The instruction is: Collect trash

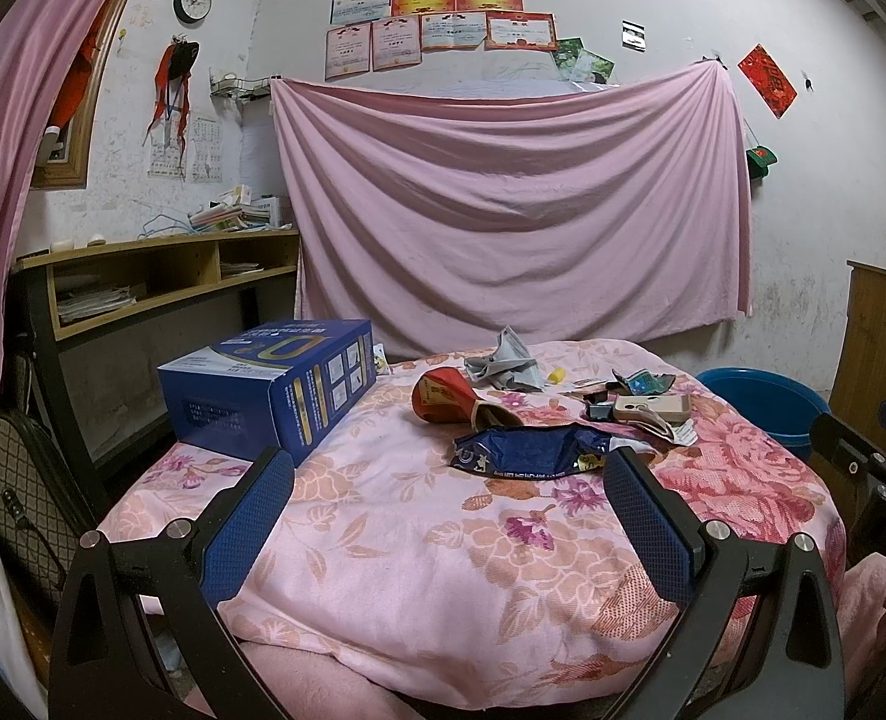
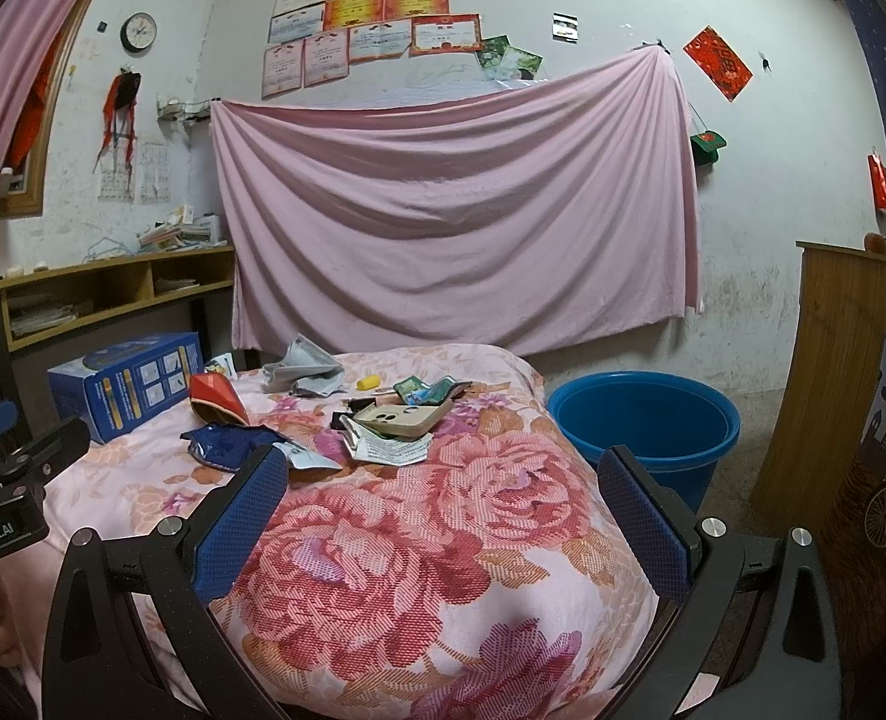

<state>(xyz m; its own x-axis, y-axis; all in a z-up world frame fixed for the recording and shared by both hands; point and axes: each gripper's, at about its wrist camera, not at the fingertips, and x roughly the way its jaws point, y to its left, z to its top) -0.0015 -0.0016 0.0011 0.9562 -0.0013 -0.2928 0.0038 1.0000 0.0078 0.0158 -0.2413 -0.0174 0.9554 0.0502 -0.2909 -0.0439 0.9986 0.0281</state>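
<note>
Hovering, both claws wide and empty above the floral-covered table. Left claw faces the blue box, then red packet and dark blue wrapper just ahead. Right claw sees paper scraps, with blue bucket beside the table. Best: pinch the wrapper's raised edge, lift clear, carry rightward to the bucket.

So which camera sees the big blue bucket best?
The right wrist view: the blue bucket shows whole there, its rim and inside, standing on the floor beside the bed. The left wrist view shows only part of it, behind the bed's edge.
</note>
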